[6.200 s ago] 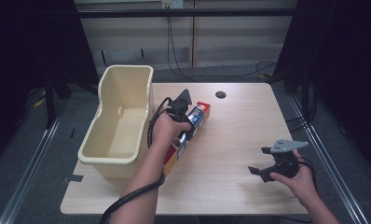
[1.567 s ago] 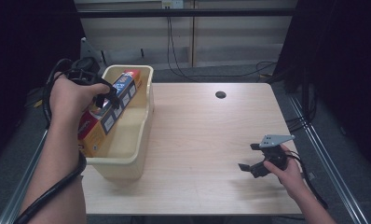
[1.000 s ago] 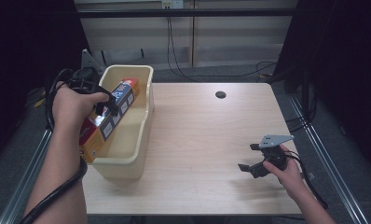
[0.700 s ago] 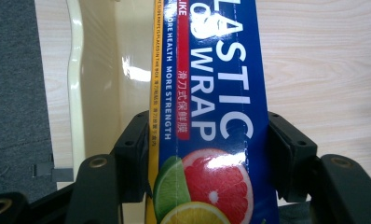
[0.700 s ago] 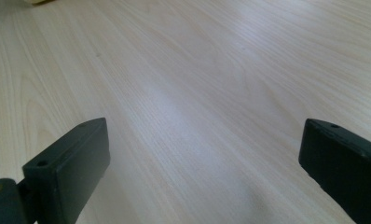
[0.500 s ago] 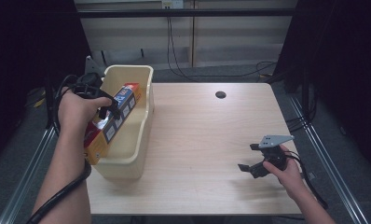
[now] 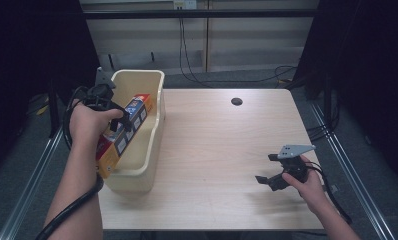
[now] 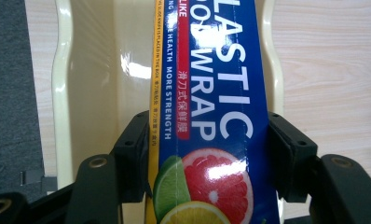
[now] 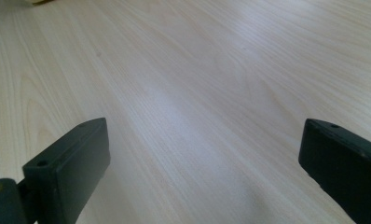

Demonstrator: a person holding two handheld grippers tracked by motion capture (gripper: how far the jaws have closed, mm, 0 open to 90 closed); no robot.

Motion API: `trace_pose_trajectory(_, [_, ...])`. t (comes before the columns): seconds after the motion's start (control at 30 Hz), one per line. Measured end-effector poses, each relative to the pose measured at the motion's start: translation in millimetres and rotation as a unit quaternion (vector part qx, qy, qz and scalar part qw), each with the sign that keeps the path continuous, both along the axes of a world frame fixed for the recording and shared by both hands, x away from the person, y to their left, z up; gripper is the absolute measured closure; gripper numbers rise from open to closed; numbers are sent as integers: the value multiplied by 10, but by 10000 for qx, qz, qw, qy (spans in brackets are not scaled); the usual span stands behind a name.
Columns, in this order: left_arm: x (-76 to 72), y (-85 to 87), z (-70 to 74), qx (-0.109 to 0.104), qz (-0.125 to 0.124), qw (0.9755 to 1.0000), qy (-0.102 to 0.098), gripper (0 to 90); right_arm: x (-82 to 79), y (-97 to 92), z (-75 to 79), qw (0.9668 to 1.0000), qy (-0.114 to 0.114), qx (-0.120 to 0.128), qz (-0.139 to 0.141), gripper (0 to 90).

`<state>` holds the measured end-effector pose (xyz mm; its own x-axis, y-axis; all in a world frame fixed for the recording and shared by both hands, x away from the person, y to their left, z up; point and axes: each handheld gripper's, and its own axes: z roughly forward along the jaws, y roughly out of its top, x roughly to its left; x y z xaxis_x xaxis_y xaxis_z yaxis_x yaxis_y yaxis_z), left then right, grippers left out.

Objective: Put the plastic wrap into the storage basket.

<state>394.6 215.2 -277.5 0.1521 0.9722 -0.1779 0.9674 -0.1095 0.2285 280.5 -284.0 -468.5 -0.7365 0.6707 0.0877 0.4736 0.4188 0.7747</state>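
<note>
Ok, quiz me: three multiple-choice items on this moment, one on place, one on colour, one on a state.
1. Where is the wrap box?
A in the bin
B mid-table
C on the floor
2. What colour is the bin?
A blue
B cream
C black
3. How is the right tool?
A shut on a box
B open, nothing held
C inside the bin

Key: 1 A, its lower end sits within the bin walls, gripped by the left tool. 2 B, pale cream plastic. 3 B, its jaws stand wide over bare table.
</note>
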Motion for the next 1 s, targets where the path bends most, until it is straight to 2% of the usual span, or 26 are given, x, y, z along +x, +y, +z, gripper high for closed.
trace_pose_trajectory(0.03, [1, -6, -16, -45, 69, 10000, 6, 410, -1, 1, -1, 10000, 1, 3, 22, 20])
trace_pose_trajectory(0.17, [16, -11, -68, -10, 21, 10000, 59, 409, -2, 4, -3, 10000, -5, -15, 6, 20])
trace_pose_trajectory(0.33, [26, -22, -131, -22, 102, 9999, 33, 409, -1, 4, -4, 10000, -8, -19, 37, 20])
trace_pose_trajectory(0.37, [32, -14, -134, -22, 38, 9999, 95, 409, -1, 4, -4, 10000, -12, -27, 32, 20])
trace_pose_trajectory(0.43, [40, -15, -158, 28, 13, 10000, 93, 409, -1, 4, -5, 10000, -5, -25, 36, 20])
trace_pose_trajectory(0.5, [42, -22, -182, -24, 107, 9999, 101, 409, -1, 4, -5, 10000, -4, -27, 35, 20])
trace_pose_trajectory(0.6, [50, -13, -200, 27, 41, 9999, 96, 409, -4, 3, -4, 10000, -7, -20, 52, 20])
trace_pose_trajectory(0.87, [62, -16, -239, -17, 141, 9998, 169, 409, -7, 6, -6, 10000, 4, -35, 71, 20])
trace_pose_trajectory(1.0, [74, -11, -266, 39, 128, 9998, 160, 408, -6, 6, -8, 10000, 4, -49, 79, 20])
